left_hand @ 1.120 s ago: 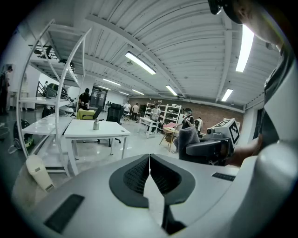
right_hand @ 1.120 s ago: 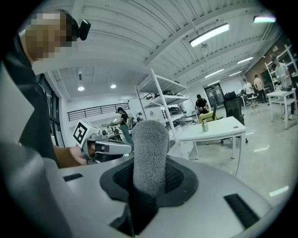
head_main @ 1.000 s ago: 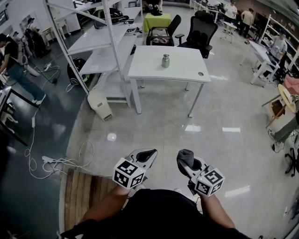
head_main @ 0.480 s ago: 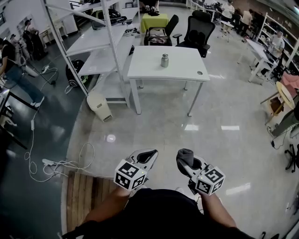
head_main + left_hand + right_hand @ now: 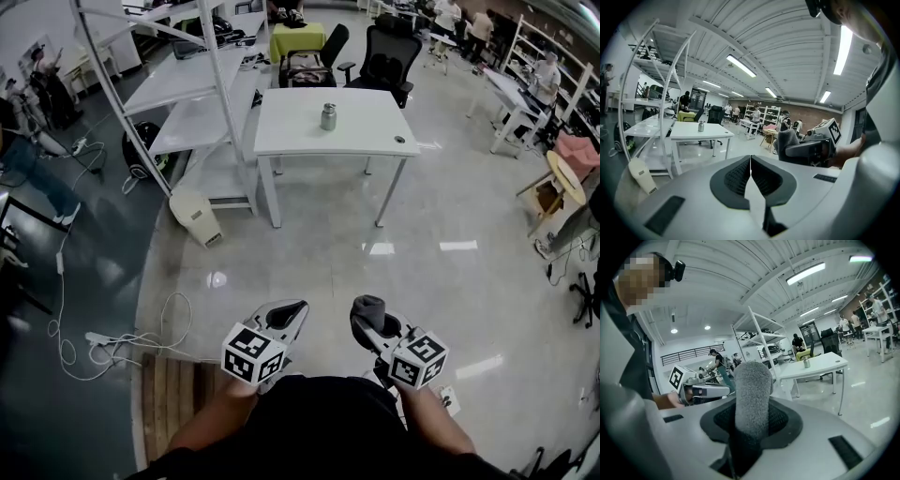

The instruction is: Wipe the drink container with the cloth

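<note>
Top centre, the container (image 5: 328, 116) on the worktop (image 5: 291, 133) has drawn nearer: approach under way. Left tool (image 5: 290, 309) shut, empty; right tool (image 5: 369, 324) clamps the cloth (image 5: 368, 306). Wiping yet to start.

Grippers: 2, namely left gripper (image 5: 294, 309) and right gripper (image 5: 364, 323). Cloth (image 5: 369, 307): 1. Container (image 5: 328, 116): 1. Table (image 5: 295, 131): 1. Black chairs (image 5: 388, 62) behind it: 2.
</note>
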`<state>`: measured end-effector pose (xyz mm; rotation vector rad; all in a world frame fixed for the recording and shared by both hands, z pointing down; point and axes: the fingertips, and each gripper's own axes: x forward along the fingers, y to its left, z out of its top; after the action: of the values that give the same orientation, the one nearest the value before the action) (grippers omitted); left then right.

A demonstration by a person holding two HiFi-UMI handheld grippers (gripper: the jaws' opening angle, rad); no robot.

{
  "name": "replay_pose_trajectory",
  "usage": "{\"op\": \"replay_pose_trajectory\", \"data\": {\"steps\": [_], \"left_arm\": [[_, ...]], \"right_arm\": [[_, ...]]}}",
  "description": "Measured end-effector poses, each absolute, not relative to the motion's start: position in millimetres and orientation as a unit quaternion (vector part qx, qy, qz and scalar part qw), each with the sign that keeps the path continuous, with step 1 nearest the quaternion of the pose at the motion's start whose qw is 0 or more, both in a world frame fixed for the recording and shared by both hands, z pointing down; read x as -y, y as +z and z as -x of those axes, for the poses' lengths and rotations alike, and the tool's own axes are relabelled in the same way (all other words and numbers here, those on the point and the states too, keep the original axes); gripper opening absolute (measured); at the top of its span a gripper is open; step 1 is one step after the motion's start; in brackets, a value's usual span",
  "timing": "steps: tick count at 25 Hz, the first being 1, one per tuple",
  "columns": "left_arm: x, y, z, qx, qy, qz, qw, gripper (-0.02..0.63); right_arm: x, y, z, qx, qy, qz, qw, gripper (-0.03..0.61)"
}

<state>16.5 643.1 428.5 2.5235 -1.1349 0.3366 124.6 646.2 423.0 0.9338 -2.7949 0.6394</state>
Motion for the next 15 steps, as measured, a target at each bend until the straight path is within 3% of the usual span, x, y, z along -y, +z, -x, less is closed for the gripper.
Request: {"op": "replay_pose_trajectory", "data": {"steps": [15], "left_arm": [[-612.0, 443.7, 27.9, 0.387, 0.129, -0.895, 0.182, 0.017]], "right_arm": [[-608.8, 428.4, -93.4, 0.909, 0.241, -0.337, 0.049, 0.111]]}}
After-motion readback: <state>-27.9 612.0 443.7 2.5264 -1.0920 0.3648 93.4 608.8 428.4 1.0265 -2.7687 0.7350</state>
